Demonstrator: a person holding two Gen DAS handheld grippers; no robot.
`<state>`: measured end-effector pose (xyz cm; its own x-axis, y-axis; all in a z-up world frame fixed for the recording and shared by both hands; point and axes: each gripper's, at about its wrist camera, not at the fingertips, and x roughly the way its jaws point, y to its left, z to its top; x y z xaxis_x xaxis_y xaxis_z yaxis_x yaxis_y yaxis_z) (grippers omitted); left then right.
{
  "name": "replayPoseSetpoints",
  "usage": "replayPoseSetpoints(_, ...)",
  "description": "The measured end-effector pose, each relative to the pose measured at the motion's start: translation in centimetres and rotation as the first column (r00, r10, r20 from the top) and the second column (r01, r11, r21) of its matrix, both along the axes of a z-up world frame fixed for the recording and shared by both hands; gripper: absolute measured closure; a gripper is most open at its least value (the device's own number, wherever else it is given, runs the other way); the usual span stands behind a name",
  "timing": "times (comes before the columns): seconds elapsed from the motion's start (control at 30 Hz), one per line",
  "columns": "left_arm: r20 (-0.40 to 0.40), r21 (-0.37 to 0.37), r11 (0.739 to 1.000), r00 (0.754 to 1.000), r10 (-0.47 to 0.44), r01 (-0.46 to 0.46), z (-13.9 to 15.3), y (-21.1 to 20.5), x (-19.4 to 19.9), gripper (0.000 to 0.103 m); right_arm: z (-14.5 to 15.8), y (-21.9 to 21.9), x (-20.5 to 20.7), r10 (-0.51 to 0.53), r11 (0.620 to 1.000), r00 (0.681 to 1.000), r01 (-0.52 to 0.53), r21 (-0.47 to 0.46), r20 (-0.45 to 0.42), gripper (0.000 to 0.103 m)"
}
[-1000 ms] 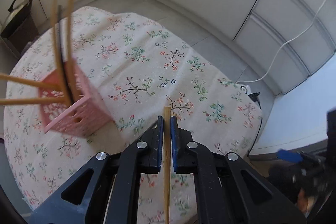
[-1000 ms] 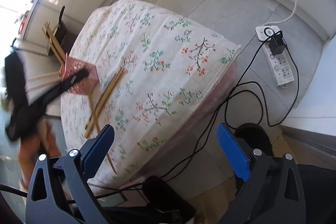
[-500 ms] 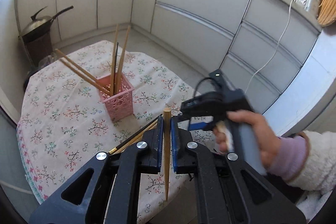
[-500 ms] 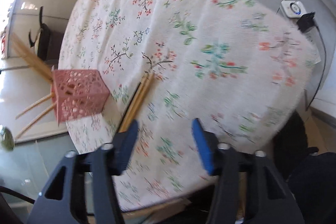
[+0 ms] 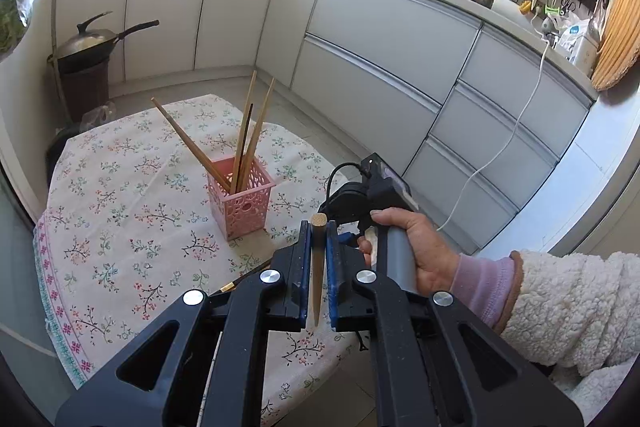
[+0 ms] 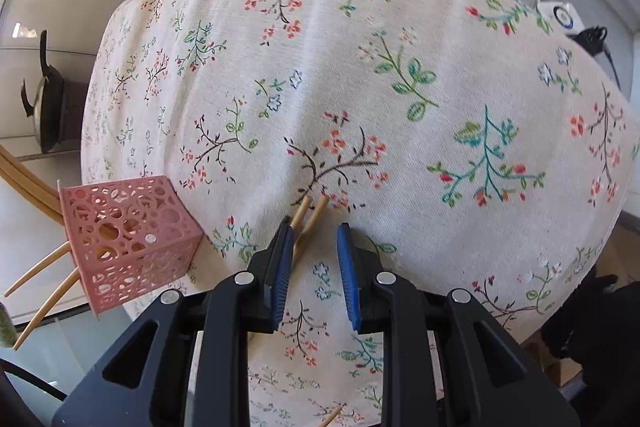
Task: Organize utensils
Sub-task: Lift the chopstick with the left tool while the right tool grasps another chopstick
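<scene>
My left gripper (image 5: pixel 319 227) is shut on a wooden chopstick (image 5: pixel 317 267), held above the near edge of the round table. A pink perforated holder (image 5: pixel 242 201) stands on the floral tablecloth ahead of it with several chopsticks (image 5: pixel 244 137) leaning in it. My right gripper (image 6: pixel 314 231) is open, low over the cloth, its jaws around the ends of two loose chopsticks (image 6: pixel 310 217) that lie on the cloth. The holder (image 6: pixel 128 239) is to its left. In the left wrist view a hand holds the right gripper (image 5: pixel 384 195) to the right of the holder.
The floral cloth (image 5: pixel 120 195) covers the table and drops off at its edges. A wok on a dark stand (image 5: pixel 86 55) is beyond the table. White cabinets (image 5: pixel 380 67) run behind. A power strip with cables (image 6: pixel 568 15) lies on the floor.
The left gripper has tilted up and back, keeping its chopstick. The right gripper has swung in over the table, come down to the loose chopsticks and narrowed its opening.
</scene>
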<state>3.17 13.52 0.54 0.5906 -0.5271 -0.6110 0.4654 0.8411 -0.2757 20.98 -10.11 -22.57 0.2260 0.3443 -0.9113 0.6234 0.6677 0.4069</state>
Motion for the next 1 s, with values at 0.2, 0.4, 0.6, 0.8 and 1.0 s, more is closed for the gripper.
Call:
replayPoseSetpoints(0.2,0.010,-0.011,1.000,1.000,0.003,-0.003,0.2,0.3,-0.2,0.096,-0.1,0.7,0.4,0.056,0.997,0.998,-0.057,-0.059,-0.007,0.090)
replayPoseSetpoints(0.4,0.005,-0.008,1.000,1.000,0.007,-0.007,0.2,0.3,-0.1,0.096,-0.5,-0.1,-0.6,0.043,0.999,0.999,-0.043,0.002,0.017,0.088)
replayPoseSetpoints(0.6,0.015,-0.008,1.000,1.000,0.004,-0.004,0.4,0.3,-0.3,0.096,-0.3,1.2,0.9,0.076,0.996,0.997,-0.077,-0.039,-0.026,0.085)
replayPoseSetpoints(0.8,0.027,-0.014,0.999,0.999,0.030,-0.030,0.6,0.9,-0.5,0.096,-0.7,1.3,1.1,0.076,0.997,0.996,-0.075,-0.023,0.046,0.097)
replayPoseSetpoints(1.0,0.039,-0.041,0.995,0.995,0.093,-0.091,1.0,1.7,-0.1,0.096,1.6,0.7,-1.1,0.117,0.993,0.973,-0.114,-0.030,0.199,0.098)
